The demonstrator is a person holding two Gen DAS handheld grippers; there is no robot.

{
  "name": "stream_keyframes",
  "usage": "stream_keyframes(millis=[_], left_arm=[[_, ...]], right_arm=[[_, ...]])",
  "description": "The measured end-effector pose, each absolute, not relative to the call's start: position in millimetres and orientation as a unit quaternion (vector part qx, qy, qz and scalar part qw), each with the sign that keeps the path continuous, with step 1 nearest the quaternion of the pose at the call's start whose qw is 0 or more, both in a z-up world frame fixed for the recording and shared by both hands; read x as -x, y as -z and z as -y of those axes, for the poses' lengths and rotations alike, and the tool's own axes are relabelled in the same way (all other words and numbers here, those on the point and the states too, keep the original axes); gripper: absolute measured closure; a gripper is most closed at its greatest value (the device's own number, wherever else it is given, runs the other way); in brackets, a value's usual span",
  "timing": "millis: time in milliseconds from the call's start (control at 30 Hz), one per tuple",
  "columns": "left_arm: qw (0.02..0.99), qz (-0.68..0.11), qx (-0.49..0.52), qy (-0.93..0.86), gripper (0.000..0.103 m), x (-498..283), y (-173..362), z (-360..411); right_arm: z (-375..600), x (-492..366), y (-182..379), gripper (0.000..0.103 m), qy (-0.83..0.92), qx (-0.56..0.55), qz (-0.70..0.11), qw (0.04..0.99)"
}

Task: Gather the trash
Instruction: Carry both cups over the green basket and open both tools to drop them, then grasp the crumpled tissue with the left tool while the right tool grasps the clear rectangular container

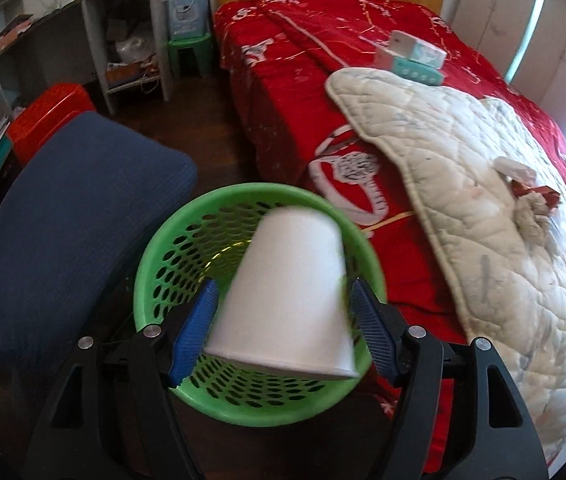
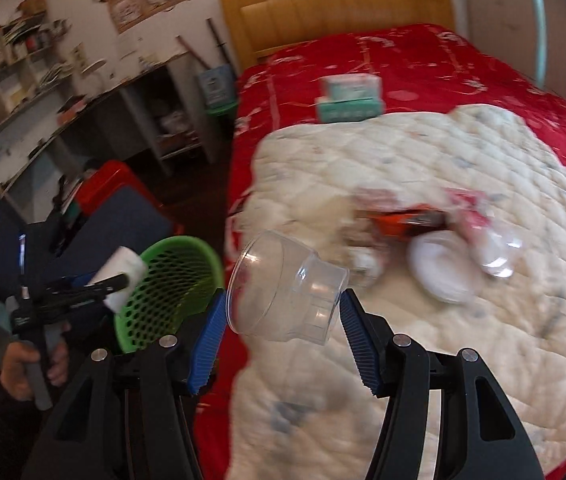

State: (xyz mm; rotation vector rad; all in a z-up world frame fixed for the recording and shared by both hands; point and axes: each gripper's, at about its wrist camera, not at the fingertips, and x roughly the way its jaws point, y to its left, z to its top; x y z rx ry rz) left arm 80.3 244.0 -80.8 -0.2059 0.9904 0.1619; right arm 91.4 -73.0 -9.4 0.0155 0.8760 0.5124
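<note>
Blue-padded fingers [image 1: 203,320] of the left gripper [image 1: 285,322] were spread wide around a white cup [image 1: 287,300], which hung base-away, tilted and blurred, directly over a green basket [image 1: 163,248]. Whether the pads touched the cup's sides could not be told: a narrow gap seemed to show on the right, and the left was unclear. The basket was seen just beside the near left edge of a bed [image 1: 295,92] covered in red, with a blue cushion [image 1: 63,216] to its left and a red bin [image 1: 47,116] farther left. A white quilt [image 1: 463,184] was spread over the bed to the right, and two stacked boxes [image 1: 413,58] were set at its far edge.

In the right wrist view, the left gripper [image 2: 99,284] was seen at the far left, held in a hand [image 2: 23,368], with the cup [image 2: 121,276] against the basket's [image 2: 171,292] rim. Nearer the middle, the right gripper [image 2: 283,328] was opened wide, and a clear cup [image 2: 283,292] was held between its fingers [image 2: 211,340], lying on its side with the mouth to the left; firm contact could not be judged. Farther right, on the quilt [image 2: 443,360], a blurred heap of trash was made out: an orange wrapper [image 2: 403,222], a white lid [image 2: 441,270] and clear plastic [image 2: 499,248].
</note>
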Motion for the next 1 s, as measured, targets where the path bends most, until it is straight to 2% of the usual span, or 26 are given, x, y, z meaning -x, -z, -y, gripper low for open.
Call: stream_keyframes(millis=[133,300,700,767,833,1000], left_arm=[[0.869,-0.475,0.113,-0.082,0.025,-73.6,86.2,-259.4],[0.868,-0.47,0.127,-0.1,0.02,-58.0,86.9,-281.1],[0.876,-0.433,0.142,-0.159,0.014,-18.1,69.7,-324.6],[0.878,-0.427,0.135,-0.167,0.014,-15.1,67.7,-326.2],[0.879,-0.426,0.133,-0.17,0.014,-13.7,67.1,-326.7],[0.881,-0.426,0.128,-0.161,0.014,-14.5,64.4,-320.7]], right_arm=[[29.1,-93.4,18.2,0.047,-0.272,0.005,-0.429,0.861],[-16.6,-95.8,31.6,0.047,-0.298,0.02,-0.441,0.846],[-116.4,-95.9,80.5,0.047,-0.352,0.052,-0.482,0.8],[-127.7,-96.3,86.2,0.045,-0.363,0.05,-0.484,0.795],[-131.6,-94.2,88.4,0.03,-0.369,0.044,-0.484,0.792],[-123.0,-86.1,81.5,0.03,-0.364,0.053,-0.474,0.8]])
